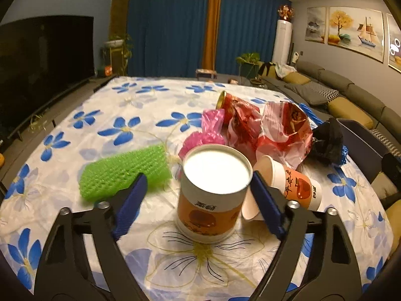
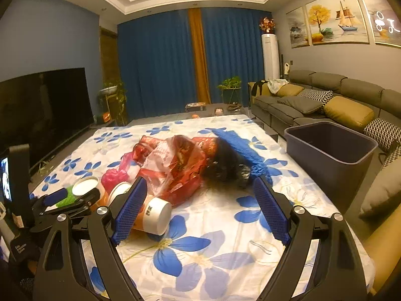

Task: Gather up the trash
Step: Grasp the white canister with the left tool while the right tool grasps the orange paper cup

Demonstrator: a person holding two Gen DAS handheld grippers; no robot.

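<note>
Left gripper (image 1: 198, 188): jaws spread wide, straddling the upright paper tub (image 1: 213, 193); the right pad sits at the tub's rim, whether touching I cannot tell, and the left pad stands apart from it with a gap
Right gripper (image 2: 198, 193): jaws spread wide, holding nothing, hovering above the cloth, the blurred black bag (image 2: 225, 165) ahead between the pads
Paper tub: stands on the floral tablecloth (image 1: 100, 115), white lid up, just in front of the trash heap
Paper cup (image 1: 290, 183): on its side just right of the tub, beside the left gripper's right finger
Green foam net (image 1: 125, 170): lies left of the tub, partly behind the left finger
Trash heap: pink bag (image 1: 210, 128), red-and-clear plastic bags (image 1: 283, 130), a red can (image 1: 225, 102) on its side behind them, black bag at the right end
Bin (image 2: 328, 143): dark, open-topped, beyond the table's right edge, beside the sofa (image 2: 313, 100)
Open room: bare cloth lies to the left of the heap and behind it, and near the right gripper; the right edge runs close to the bin
Left edge: borders the TV (image 1: 45, 67) side
</note>
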